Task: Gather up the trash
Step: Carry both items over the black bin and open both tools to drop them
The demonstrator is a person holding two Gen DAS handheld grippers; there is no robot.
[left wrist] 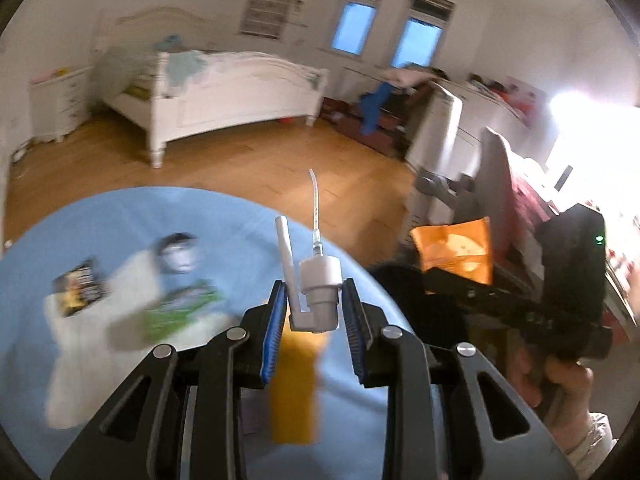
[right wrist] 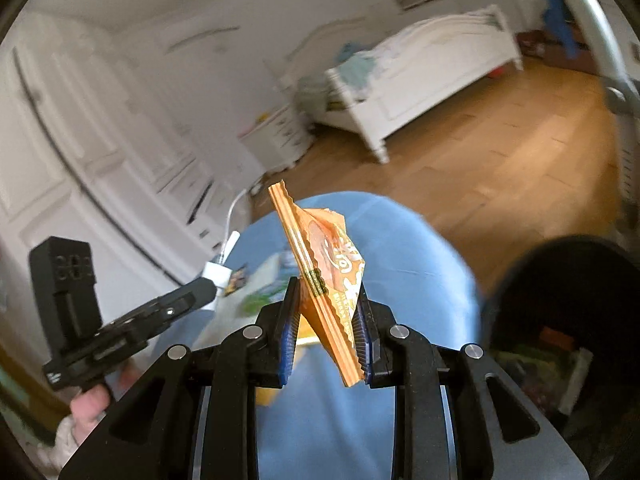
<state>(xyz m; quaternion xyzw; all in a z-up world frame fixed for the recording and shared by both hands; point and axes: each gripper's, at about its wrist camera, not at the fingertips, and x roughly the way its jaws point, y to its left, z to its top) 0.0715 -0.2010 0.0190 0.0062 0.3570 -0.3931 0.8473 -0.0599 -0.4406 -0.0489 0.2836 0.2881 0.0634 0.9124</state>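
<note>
My left gripper (left wrist: 316,300) is shut on a white pump dispenser head (left wrist: 318,292) with a thin tube sticking up, held above the round blue table (left wrist: 120,220). It also shows in the right wrist view (right wrist: 216,272). My right gripper (right wrist: 328,312) is shut on an orange snack wrapper (right wrist: 328,276), held above the table; the wrapper also shows in the left wrist view (left wrist: 456,248). On the table lie a white sheet (left wrist: 76,344), a dark small packet (left wrist: 78,288), a green wrapper (left wrist: 176,312) and a yellow item (left wrist: 294,384), all blurred.
A black bin (right wrist: 568,320) with trash inside stands right of the table. A white bed (left wrist: 224,92), a white nightstand (left wrist: 60,100), wood floor (left wrist: 260,168) and cluttered furniture (left wrist: 480,140) on the right surround the table.
</note>
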